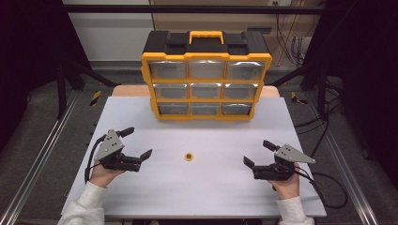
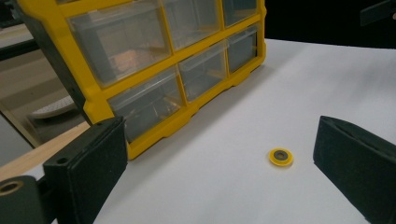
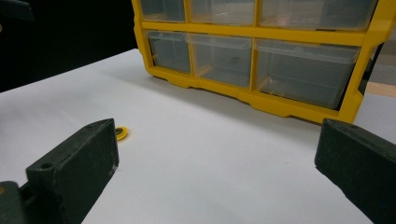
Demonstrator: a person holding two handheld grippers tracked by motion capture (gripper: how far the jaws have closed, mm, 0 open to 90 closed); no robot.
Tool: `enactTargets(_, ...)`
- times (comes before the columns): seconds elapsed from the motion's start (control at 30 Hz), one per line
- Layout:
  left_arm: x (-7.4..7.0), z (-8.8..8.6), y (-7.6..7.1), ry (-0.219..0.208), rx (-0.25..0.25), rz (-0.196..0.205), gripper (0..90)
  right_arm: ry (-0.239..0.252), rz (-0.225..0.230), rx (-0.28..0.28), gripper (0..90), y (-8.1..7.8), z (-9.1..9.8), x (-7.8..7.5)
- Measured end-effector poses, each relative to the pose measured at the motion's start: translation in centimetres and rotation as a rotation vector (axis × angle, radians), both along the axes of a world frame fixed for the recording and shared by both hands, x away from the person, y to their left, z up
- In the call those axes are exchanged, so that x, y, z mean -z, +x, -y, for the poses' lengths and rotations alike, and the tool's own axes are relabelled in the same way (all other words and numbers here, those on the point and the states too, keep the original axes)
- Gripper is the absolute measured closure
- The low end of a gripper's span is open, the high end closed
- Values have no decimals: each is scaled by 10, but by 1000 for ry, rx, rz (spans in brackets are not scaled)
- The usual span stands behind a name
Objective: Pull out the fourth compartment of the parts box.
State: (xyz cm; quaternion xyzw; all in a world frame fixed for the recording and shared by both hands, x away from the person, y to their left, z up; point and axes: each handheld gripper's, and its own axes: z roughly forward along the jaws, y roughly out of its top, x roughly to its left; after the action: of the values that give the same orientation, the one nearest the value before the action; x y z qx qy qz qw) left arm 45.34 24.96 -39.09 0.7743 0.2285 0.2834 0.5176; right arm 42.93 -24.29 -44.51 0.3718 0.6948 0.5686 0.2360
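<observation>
The small yellow ring [image 1: 188, 156] lies flat on the white table [image 1: 141, 197], about midway between the two claws and well in front of the yellow drawer cabinet [image 1: 206, 77], whose drawers all appear closed. The left claw [image 1: 139, 142] and right claw [image 1: 259, 153] both stand wide apart and empty, flanking the ring without contact. Judged from this, no grasp has begun; pickup and any placement remain.

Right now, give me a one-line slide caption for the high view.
Two open grippers, left and right, flank a small yellow ring on the white table, in front of a yellow drawer cabinet.
</observation>
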Motion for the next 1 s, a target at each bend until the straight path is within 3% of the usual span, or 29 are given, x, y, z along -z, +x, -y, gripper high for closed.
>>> enactTargets(0.6,-20,32,29,205,40,82,32,-1,-6,-8,2,-1,0,2)
enactTargets(1.0,-25,54,46,343,58,170,33,-2,-4,-9,2,-1,1,2)
